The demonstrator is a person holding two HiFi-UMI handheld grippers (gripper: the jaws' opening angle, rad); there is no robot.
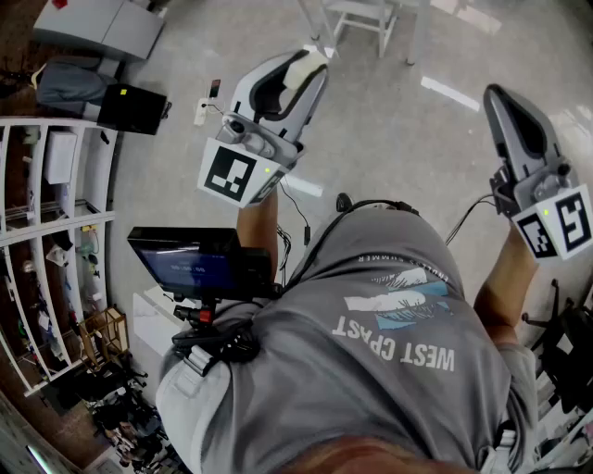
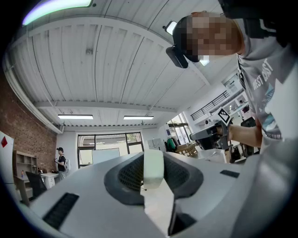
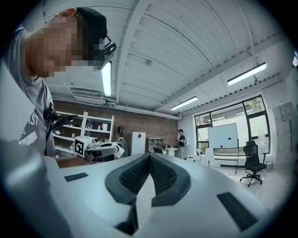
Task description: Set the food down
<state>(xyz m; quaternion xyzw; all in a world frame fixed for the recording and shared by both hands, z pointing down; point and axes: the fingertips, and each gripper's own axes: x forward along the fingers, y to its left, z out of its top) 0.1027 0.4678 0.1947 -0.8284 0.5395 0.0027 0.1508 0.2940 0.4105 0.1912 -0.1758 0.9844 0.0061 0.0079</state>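
Note:
A pale, whitish block of food (image 2: 153,168) stands upright between the dark pads of my left gripper (image 2: 153,176), which is shut on it. In the head view the left gripper (image 1: 295,76) is raised at chest height, pointing up and away, with the pale food (image 1: 307,65) at its tip. My right gripper (image 3: 149,160) is also raised and its jaws meet with nothing between them. It shows at the right of the head view as the right gripper (image 1: 505,106). No table or set-down surface is in view.
White shelving (image 1: 56,231) with small items stands at the left. A black screen (image 1: 199,261) is mounted on the rig at the person's chest. A black box (image 1: 132,107) lies on the grey floor and white furniture legs (image 1: 363,20) stand ahead. An office chair (image 3: 252,162) and a standing person (image 3: 180,141) are far off.

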